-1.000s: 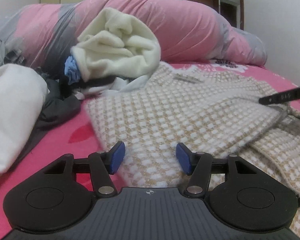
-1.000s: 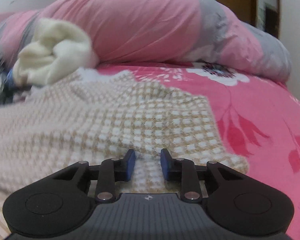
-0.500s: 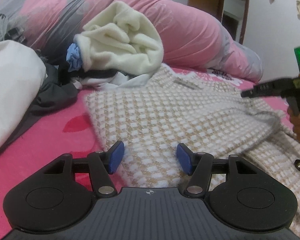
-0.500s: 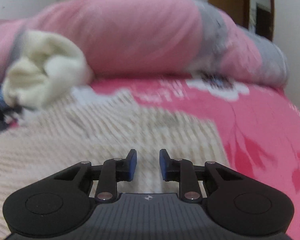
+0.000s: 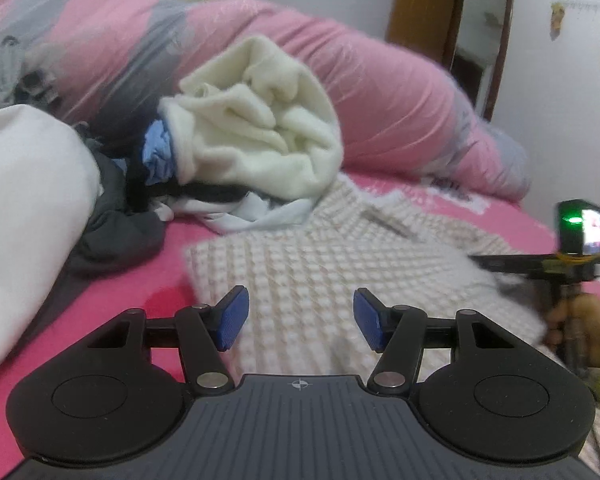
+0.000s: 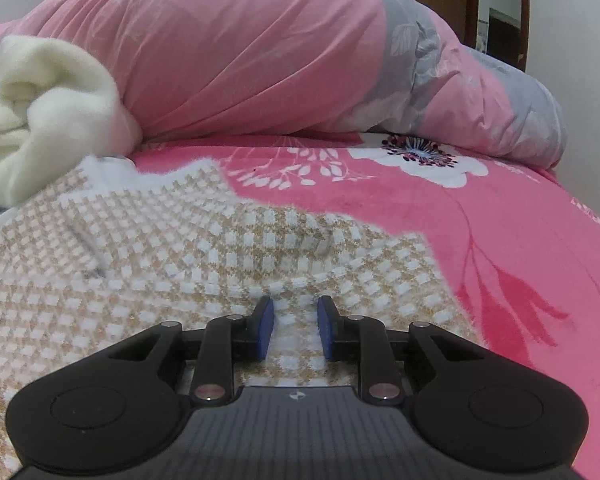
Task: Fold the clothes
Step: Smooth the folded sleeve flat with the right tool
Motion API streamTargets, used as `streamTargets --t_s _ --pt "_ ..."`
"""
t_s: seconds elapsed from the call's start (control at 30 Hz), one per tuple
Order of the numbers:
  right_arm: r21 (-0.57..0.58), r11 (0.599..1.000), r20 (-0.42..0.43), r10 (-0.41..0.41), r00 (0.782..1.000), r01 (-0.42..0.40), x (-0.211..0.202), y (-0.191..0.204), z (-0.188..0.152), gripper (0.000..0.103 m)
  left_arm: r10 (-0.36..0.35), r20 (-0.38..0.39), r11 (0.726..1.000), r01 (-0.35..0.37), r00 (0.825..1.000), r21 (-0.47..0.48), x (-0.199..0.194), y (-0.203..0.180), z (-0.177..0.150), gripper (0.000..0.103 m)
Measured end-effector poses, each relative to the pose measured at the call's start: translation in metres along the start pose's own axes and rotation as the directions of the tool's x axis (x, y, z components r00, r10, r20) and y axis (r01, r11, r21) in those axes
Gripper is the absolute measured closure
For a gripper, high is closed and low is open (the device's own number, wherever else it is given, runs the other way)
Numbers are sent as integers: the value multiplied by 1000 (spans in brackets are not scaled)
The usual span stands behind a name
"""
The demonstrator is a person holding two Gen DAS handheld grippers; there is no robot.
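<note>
A beige-and-white checked knit sweater lies spread flat on a pink floral bed, its neckline end toward the rolled pink-and-grey duvet that runs along the far side of the bed. A small label strip shows near the neckline.

The left gripper hangs low over the near left part of the sweater with its 2 blue pads spread wide apart and nothing between them; whether the pads touch the knit cannot be told.

The right gripper sits over the sweater's right part, near the edge where the knit meets the pink sheet. Its pads are a narrow gap apart, with checked knit visible in that gap and no fabric pinched. In the left wrist view this gripper appears at the far right as a black bar with a green-lit block on top, held by a hand at the frame edge.

A bundled cream fleece garment rests against the duvet, just behind the sweater's collar end. To its left lie a scrap of blue cloth, a dark grey garment and a large white one
</note>
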State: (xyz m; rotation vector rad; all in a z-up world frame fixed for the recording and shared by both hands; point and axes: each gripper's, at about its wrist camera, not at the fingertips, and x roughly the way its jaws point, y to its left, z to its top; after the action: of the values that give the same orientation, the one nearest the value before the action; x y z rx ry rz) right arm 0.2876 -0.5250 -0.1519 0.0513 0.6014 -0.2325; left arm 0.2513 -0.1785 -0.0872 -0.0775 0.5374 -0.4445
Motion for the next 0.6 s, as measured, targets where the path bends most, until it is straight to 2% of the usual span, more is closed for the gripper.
streamTargets --t_s 0.03,0.07,0.1,0.13,0.2,0.37,0.43,0.5,0.57,0.6 --pt "2 1000 7 1 1000 -1 -1 0 -1 78 13 -22 1000 -13 1000 5 12 2 4 45" --pt "5 1000 14 2 1000 -2 -1 -1 -2 78 58 -76 998 -57 995 18 33 8 2 43" --pt "8 1000 17 5 1000 -5 -1 -1 -2 78 48 -89 999 -49 995 -2 41 15 -1 34" --pt "13 1000 18 9 1000 -10 -1 -3 -2 78 38 -102 999 -41 994 -22 50 21 -4 33" --pt "24 1000 18 19 1000 -19 -1 -5 -2 78 15 -105 998 -21 994 -54 48 27 -3 33" --pt "39 998 -19 56 998 -56 -13 -11 12 77 52 -72 998 -54 996 -22 29 21 1 37" --pt "24 995 -10 98 995 -98 -31 -14 17 76 57 -15 998 -57 998 31 9 16 7 38" --pt "-5 992 -16 125 992 -126 -38 -13 13 76 19 42 995 -23 999 98 -13 9 10 37" --pt "-34 988 -24 152 988 -153 -45 -12 9 76 -27 33 985 21 999 171 -22 0 7 37" --pt "-48 985 -28 166 986 -167 -49 -11 7 76 -38 -3 980 38 999 194 -20 -5 3 37"
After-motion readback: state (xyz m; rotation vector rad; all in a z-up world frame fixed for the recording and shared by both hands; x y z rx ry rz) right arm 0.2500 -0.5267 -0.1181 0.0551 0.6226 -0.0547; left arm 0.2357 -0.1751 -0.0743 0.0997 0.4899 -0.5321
